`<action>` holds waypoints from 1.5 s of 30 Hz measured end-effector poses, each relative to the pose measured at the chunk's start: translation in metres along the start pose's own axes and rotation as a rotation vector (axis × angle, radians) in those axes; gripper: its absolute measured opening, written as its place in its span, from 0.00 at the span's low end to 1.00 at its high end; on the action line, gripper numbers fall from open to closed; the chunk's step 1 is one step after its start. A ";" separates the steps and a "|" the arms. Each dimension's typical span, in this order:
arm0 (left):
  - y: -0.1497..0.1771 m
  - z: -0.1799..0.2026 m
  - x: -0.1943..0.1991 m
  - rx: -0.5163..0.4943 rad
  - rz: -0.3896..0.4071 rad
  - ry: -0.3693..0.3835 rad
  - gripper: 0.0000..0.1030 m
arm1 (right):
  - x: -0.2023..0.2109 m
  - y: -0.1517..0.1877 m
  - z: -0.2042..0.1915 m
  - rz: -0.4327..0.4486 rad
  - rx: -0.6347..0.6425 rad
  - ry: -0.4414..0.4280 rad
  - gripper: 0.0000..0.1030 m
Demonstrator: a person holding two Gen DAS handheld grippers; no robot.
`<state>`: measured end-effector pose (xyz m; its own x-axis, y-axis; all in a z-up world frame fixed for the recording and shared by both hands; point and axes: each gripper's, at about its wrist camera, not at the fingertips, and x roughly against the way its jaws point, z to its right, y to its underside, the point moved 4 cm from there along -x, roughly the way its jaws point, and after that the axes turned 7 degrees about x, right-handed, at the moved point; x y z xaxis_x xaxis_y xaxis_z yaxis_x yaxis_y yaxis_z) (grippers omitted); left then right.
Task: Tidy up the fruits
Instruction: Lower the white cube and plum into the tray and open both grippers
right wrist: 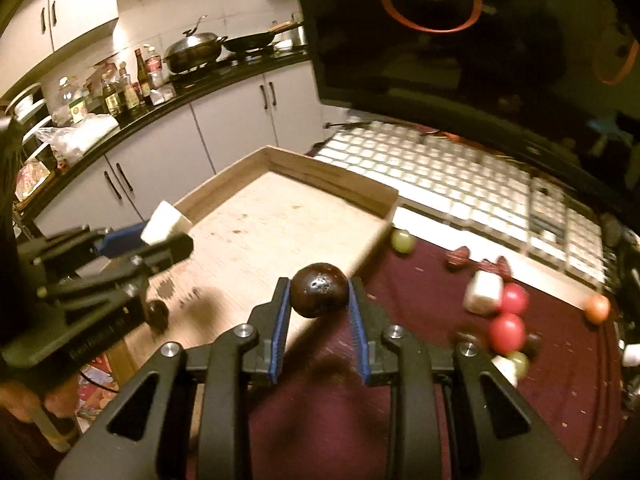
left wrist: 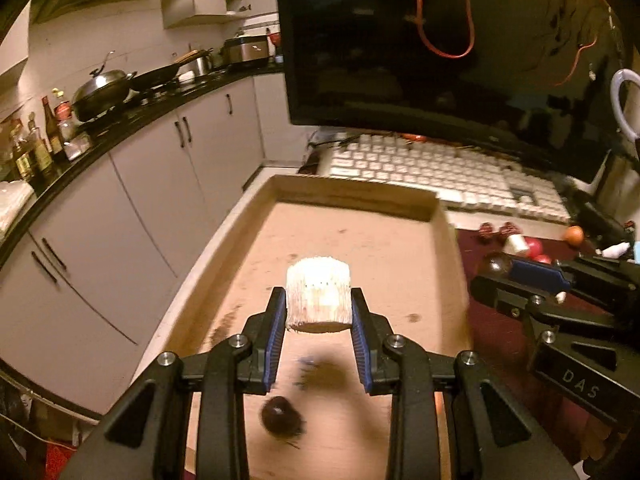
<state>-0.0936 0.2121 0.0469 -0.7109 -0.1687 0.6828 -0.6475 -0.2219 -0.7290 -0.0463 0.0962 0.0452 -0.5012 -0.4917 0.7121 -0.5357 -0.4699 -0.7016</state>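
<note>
**Both grippers loaded over the wooden tray**

In our left wrist view, the left gripper (left wrist: 319,312) has its blue-padded fingers (left wrist: 276,332) clamped on a pale, ribbed cylindrical chunk (left wrist: 319,300) — possibly a cut piece of fruit, though we cannot tell what kind. It hangs above the floor of the shallow wooden tray (left wrist: 352,194). Below it, on the tray floor, a dark round fruit (left wrist: 280,416) lies near the bottom of the frame, blurred.

From the right wrist view, the right gripper (right wrist: 319,300) is closed on a dark, glossy round fruit (right wrist: 319,290), pinched between its two pads and held over the tray's right edge, where the wood meets the maroon cloth (right wrist: 420,360). To the left in this view we see the left gripper (right wrist: 160,236) with its pale chunk (right wrist: 166,222) over the tray (right wrist: 332,184).

The remaining fruits sit on the cloth to the right of the tray: two pink-red balls (right wrist: 508,316) touching one another, a white block (right wrist: 482,292) just beside them, a green grape-like fruit (right wrist: 402,240) near the tray's far corner, and an orange one (right wrist: 597,308) well apart toward the right. Smaller dark pieces there are too blurred to name.

Behind the tray lie a white keyboard (right wrist: 460,184) and a dark monitor (right wrist: 460,40).
</note>
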 end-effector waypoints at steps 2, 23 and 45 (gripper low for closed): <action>0.002 -0.007 -0.002 0.001 -0.002 -0.012 0.29 | -0.009 -0.004 -0.008 -0.012 -0.005 -0.017 0.29; 0.010 -0.025 -0.031 0.001 -0.047 -0.066 0.29 | -0.067 0.001 -0.023 -0.133 -0.039 -0.013 0.29; -0.010 -0.035 -0.054 0.037 -0.135 -0.081 0.30 | -0.078 -0.022 -0.023 -0.141 -0.049 -0.003 0.29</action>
<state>-0.0581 0.2572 0.0153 -0.5924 -0.2113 0.7775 -0.7244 -0.2827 -0.6288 -0.0116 0.1617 0.0057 -0.4167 -0.4251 0.8035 -0.6335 -0.4982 -0.5920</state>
